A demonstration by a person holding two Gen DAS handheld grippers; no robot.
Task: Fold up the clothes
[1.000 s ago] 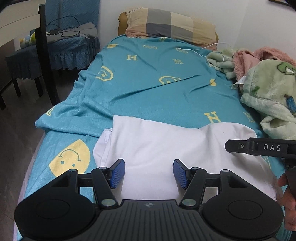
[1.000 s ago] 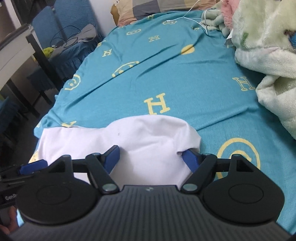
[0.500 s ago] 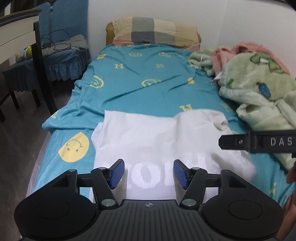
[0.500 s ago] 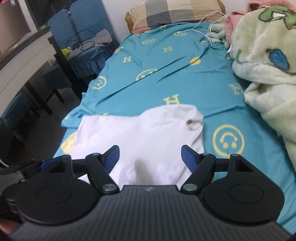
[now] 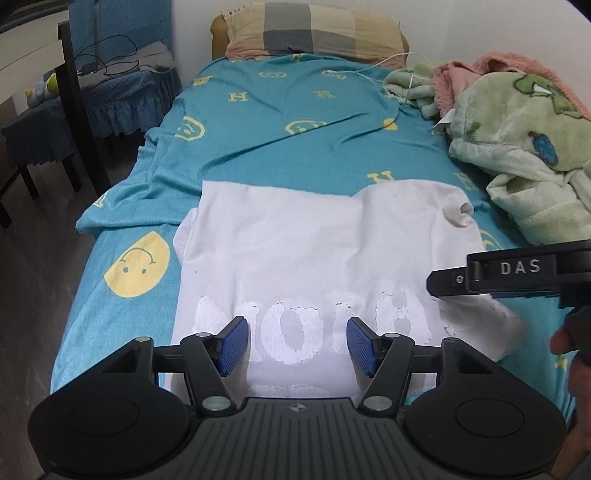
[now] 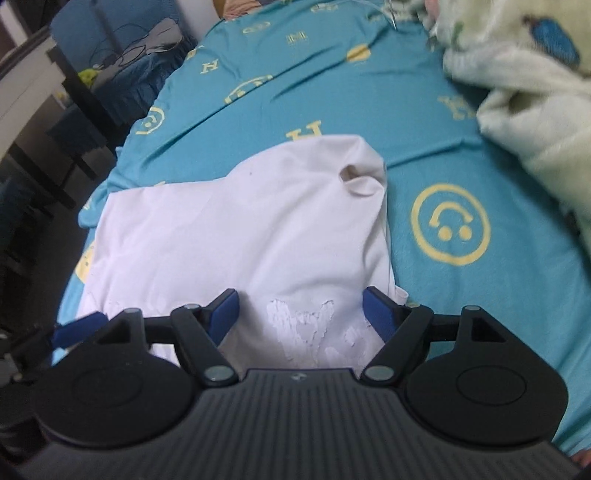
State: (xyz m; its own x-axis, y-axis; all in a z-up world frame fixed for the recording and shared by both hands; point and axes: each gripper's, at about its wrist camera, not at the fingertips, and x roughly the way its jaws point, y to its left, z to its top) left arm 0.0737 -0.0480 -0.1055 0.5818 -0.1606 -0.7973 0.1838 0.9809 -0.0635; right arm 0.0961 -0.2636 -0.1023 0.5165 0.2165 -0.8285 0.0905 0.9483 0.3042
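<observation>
I see the white T-shirt (image 5: pixel 303 258) lying flat on the teal bedsheet (image 5: pixel 295 122), with its cracked white print nearest to me. My left gripper (image 5: pixel 295 341) hangs above the print, its blue pads apart and holding nothing. My right gripper (image 6: pixel 300 314) is over the shirt's right edge, its jaws opening and also without cloth. A fleece blanket (image 5: pixel 524 147) is heaped at two o'clock, a checked pillow (image 5: pixel 314 31) at twelve.

White shirt (image 5: pixel 303 251) flat on bed
</observation>
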